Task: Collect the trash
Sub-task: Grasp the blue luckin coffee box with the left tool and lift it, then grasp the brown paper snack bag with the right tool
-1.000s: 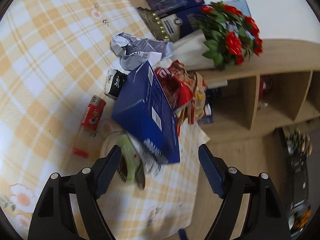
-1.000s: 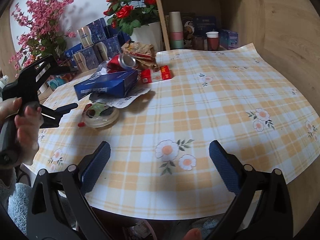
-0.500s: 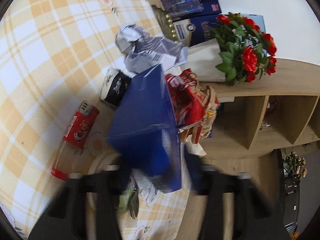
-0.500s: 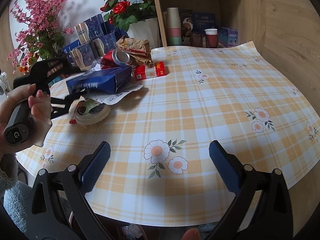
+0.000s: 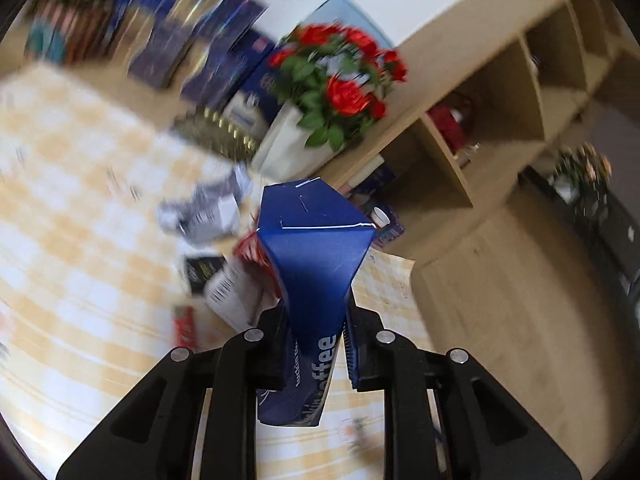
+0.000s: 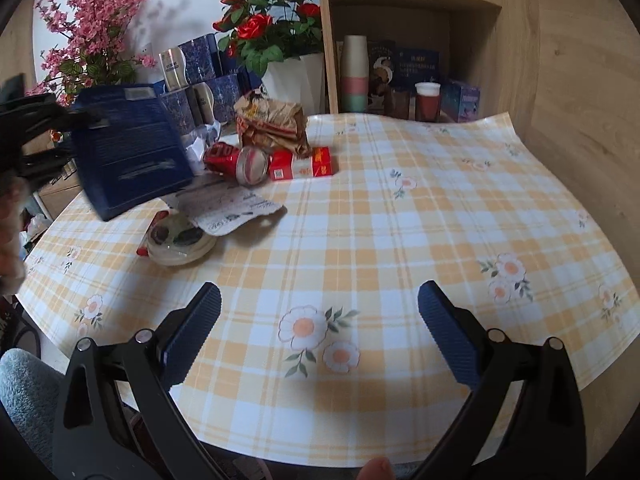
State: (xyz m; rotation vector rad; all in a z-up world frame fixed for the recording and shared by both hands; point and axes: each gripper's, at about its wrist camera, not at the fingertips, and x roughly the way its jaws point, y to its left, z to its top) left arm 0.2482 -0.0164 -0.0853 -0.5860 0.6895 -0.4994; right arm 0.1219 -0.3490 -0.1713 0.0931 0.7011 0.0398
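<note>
Now your left gripper (image 5: 316, 344) is closing on the blue box (image 5: 316, 264), mid-frame; your right gripper (image 6: 320, 332) gapes empty, low in frame.

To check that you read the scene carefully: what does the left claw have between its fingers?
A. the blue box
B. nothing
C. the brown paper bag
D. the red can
A: the left claw is closing on the blue box, lifted above the table.

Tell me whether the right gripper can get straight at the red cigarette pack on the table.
Probably yes. The right gripper is open and empty, with bare tablecloth between it and the red cigarette pack. Only the crushed red can touches the pack's left end; the left gripper holds the blue box off to the side.
</note>
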